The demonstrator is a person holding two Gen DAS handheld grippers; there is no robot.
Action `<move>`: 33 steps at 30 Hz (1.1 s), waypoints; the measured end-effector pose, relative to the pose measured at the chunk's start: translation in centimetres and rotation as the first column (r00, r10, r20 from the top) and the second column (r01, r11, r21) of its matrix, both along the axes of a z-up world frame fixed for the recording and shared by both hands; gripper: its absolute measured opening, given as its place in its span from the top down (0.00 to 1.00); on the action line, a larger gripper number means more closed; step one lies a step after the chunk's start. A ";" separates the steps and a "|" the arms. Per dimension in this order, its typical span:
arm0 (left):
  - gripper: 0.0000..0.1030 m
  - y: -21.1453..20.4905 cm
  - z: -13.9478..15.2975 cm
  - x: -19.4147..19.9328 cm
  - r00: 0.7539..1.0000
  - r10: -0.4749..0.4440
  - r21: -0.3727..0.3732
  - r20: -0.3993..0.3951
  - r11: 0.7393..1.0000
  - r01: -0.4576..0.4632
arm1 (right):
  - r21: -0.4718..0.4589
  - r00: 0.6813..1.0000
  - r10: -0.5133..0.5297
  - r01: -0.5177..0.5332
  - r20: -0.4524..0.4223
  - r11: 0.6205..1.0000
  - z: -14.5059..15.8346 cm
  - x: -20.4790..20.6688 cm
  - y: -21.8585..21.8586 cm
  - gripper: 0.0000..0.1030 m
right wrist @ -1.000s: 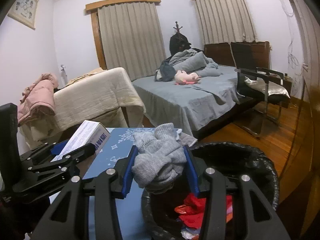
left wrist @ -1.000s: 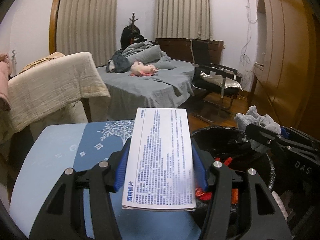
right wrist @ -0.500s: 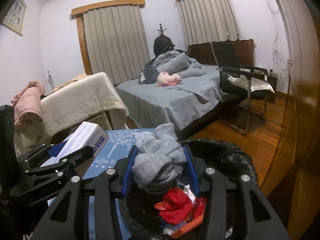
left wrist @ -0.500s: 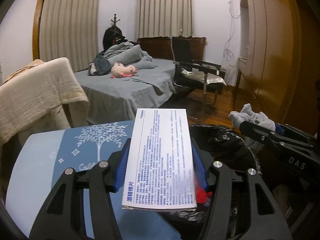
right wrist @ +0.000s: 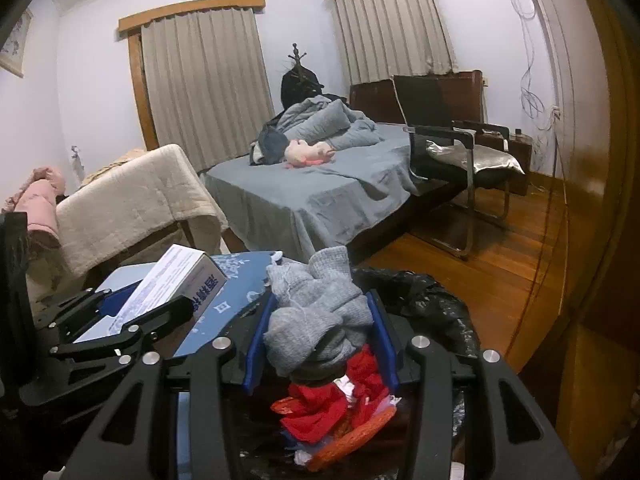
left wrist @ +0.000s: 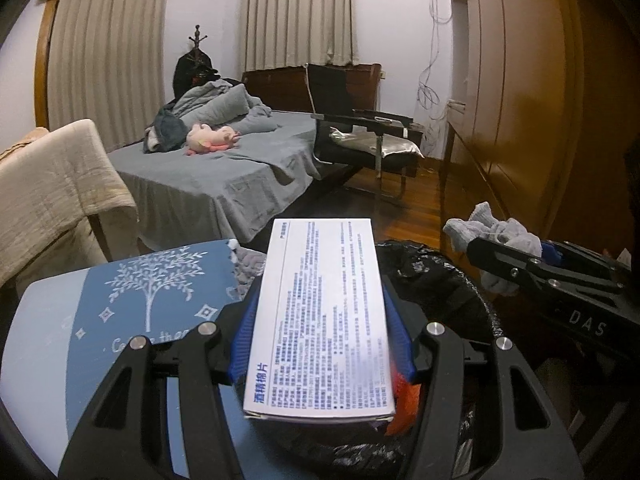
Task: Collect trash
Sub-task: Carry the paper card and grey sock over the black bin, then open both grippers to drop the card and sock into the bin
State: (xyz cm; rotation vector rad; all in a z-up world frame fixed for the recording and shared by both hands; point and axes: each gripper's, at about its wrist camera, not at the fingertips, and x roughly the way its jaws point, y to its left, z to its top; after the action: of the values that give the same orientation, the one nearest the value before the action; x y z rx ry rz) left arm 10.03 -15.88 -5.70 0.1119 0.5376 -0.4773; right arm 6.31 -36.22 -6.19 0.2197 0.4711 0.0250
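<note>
Gripping box (left wrist: 320, 316) and sock (right wrist: 316, 312), claws overhang bin rim (right wrist: 448, 300).

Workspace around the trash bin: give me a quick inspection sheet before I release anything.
Surface: blue table mat with white tree print, beside the bin.
Job's things: white printed cardboard box clamped in the left gripper; bundle of grey knit fabric clamped in the right gripper; black-bagged trash bin below both, with red and orange wrappers inside.
Clutter: nothing seen on the mat.
Grippers: both shut on their loads, over the bin.
Cables: white wires hanging on the far wall.
Surroundings: grey bed with pink plush toy, black chair, wooden wardrobe.
</note>
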 end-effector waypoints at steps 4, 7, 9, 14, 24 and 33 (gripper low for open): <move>0.47 -1.0 -0.6 0.8 1.000 -0.021 0.003 -0.005 1.000 0.021 | -0.002 1.000 -0.013 0.013 -0.017 1.000 -0.7 0.6 -0.8 0.56; 0.47 -1.7 -1.1 1.5 0.999 -0.033 0.006 -0.010 0.999 0.033 | -0.002 0.999 -0.021 0.021 -0.027 1.000 -1.0 1.0 -1.2 0.56; 0.47 -2.1 -1.5 2.0 0.999 -0.039 0.005 -0.017 0.999 0.039 | -0.001 0.999 -0.024 0.024 -0.033 1.000 -1.3 1.4 -1.7 0.56; 0.47 -3.0 -2.2 3.2 0.998 -0.057 0.008 -0.029 0.998 0.057 | -0.003 0.998 -0.026 0.026 -0.055 1.000 -2.2 2.4 -2.2 0.56; 0.45 -3.9 -3.2 4.9 0.994 -0.093 0.005 -0.065 0.996 0.094 | -0.009 0.995 -0.041 0.040 -0.093 0.999 -3.5 3.6 -2.6 0.51; 0.25 -2.1 -2.5 5.1 0.997 -0.059 -0.006 -0.058 0.998 0.059 | -0.035 0.995 -0.062 0.060 -0.072 0.998 -2.9 3.1 -2.5 0.22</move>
State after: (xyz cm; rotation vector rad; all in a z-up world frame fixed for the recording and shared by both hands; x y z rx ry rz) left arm 15.14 -18.01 -8.18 0.1102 0.5918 -0.5409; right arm 9.38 -38.73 -9.07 0.2027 0.5371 -0.0505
